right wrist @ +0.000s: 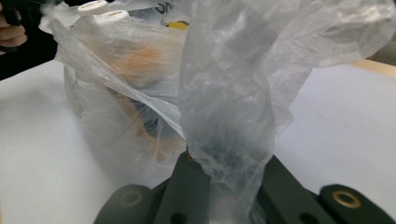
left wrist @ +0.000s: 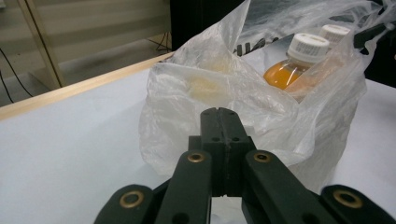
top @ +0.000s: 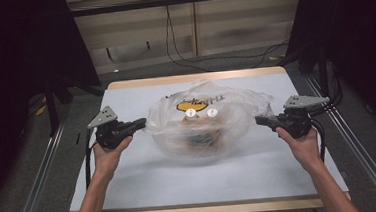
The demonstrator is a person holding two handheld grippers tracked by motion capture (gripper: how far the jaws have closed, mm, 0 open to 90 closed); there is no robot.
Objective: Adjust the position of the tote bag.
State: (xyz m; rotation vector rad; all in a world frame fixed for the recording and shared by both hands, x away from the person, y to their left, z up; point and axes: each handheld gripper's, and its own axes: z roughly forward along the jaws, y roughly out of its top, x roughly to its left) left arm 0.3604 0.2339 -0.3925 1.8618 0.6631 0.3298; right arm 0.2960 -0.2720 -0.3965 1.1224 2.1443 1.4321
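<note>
A clear plastic bag [top: 236,102] with a yellow and black print stands in the middle of the white table [top: 131,185]. Inside it are two bottles of orange drink with white caps [top: 190,113] [top: 211,113]. My left gripper [top: 141,123] is at the bag's left side. In the left gripper view its jaws [left wrist: 219,114] are shut together, tips against the bag [left wrist: 196,93]; whether film is pinched I cannot tell. One bottle [left wrist: 299,60] shows through the film. My right gripper [top: 258,120] is at the bag's right side, shut on a gathered strip of the bag [right wrist: 233,93] that rises from its jaws [right wrist: 224,163].
The table has a wooden rim [top: 194,78] at the back. Dark frames and rails stand on both sides, and cables [top: 182,56] lie on the floor behind. The other hand [right wrist: 11,32] shows beyond the bag in the right gripper view.
</note>
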